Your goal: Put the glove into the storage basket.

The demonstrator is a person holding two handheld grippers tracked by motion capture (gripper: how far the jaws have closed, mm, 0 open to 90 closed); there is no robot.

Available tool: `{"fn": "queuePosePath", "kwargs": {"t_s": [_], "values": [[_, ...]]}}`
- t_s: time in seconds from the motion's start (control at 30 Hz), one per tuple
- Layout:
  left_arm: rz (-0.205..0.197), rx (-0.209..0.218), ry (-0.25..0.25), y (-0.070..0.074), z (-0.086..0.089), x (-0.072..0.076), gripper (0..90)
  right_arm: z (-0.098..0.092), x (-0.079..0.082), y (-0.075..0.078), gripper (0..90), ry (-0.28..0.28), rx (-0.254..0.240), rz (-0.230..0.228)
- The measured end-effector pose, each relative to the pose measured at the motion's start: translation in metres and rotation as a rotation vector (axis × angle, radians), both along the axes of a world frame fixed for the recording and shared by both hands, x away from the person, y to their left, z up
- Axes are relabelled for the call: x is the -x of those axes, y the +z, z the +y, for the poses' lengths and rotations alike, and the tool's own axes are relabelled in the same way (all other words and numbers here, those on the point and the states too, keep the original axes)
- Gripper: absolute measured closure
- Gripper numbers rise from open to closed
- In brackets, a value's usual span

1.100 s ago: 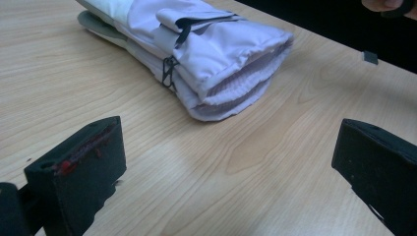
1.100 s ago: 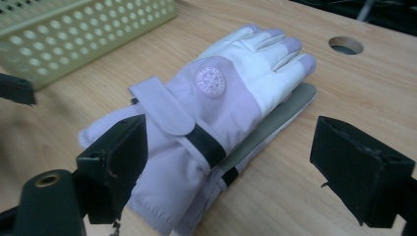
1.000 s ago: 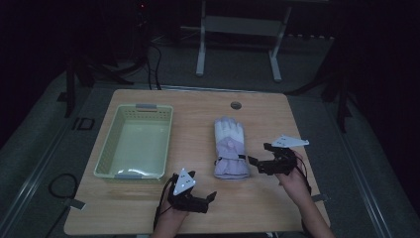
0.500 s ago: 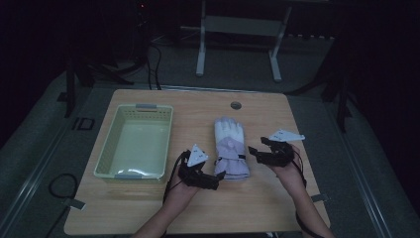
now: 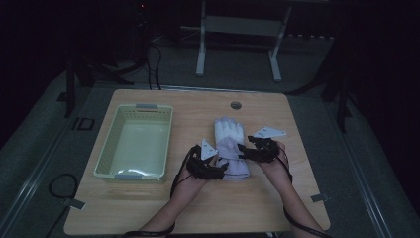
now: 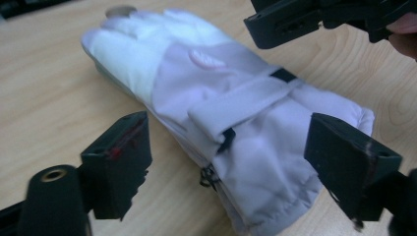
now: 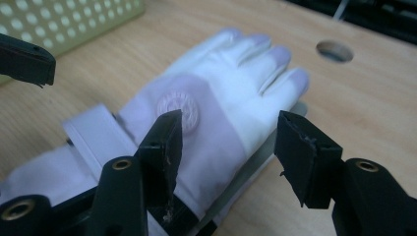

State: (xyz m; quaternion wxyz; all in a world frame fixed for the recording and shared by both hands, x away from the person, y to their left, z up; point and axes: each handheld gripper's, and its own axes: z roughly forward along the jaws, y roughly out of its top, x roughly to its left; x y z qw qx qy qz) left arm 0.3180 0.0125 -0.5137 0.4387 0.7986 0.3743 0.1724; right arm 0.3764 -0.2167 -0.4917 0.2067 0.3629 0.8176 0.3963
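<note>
You are bringing both grippers in on a padded glove (image 5: 230,145) lying flat on the wooden surface (image 5: 148,208), just right of an empty basket (image 5: 115,154), fingers pointing away from you and cuff toward you.

Your left gripper (image 5: 222,166) is coming at the cuff end; in the left gripper view its jaws are standing partly apart and have just been closing, with the cuff (image 6: 275,172) lying between them but not yet pinched. Your right gripper (image 5: 242,148) is sitting at the glove's right edge near the palm (image 7: 206,123); its jaws have also been narrowing, one pad over the fabric, the other off the edge above bare wood, and nothing is gripped yet.

The glove is looking light, soft and thickly quilted, so it will probably sag and fold wherever it is unsupported. The shell seems smooth and may slide between hard pads. The cuff and the wrist strap (image 6: 241,105) appear to offer the firmest, thickest hold; the fingers (image 7: 265,54) would likely flop. Pinching one layer of fabric risks lifting only the top skin, so you are better placed taking the full thickness at an edge.
</note>
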Motion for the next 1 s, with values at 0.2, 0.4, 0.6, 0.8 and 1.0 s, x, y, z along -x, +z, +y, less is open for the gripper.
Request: {"fn": "queuePosePath", "kwargs": {"t_s": [0.2, 0.4, 0.6, 0.8, 1.0], "values": [[0.103, -0.033, 0.031, -0.012, -0.005, -0.004, 29.0, -0.003, -0.004, -0.022, 45.9, -0.012, 0.020, 0.082], [0.138, -0.094, 0.019, -0.028, -0.013, -0.008, 28.0, -0.008, -0.014, -0.038, 41.1, -0.060, -0.021, 0.245], [0.205, -0.036, -0.021, -0.038, -0.006, -0.018, 28.1, -0.009, -0.019, -0.044, 45.6, -0.054, -0.074, 0.332], [0.281, 0.013, -0.071, -0.043, -0.001, -0.029, 29.4, -0.012, -0.021, -0.050, 51.7, -0.035, -0.134, 0.369], [0.319, 0.048, -0.111, -0.046, 0.001, -0.035, 31.9, -0.014, -0.023, -0.052, 60.4, -0.022, -0.166, 0.403]]}}
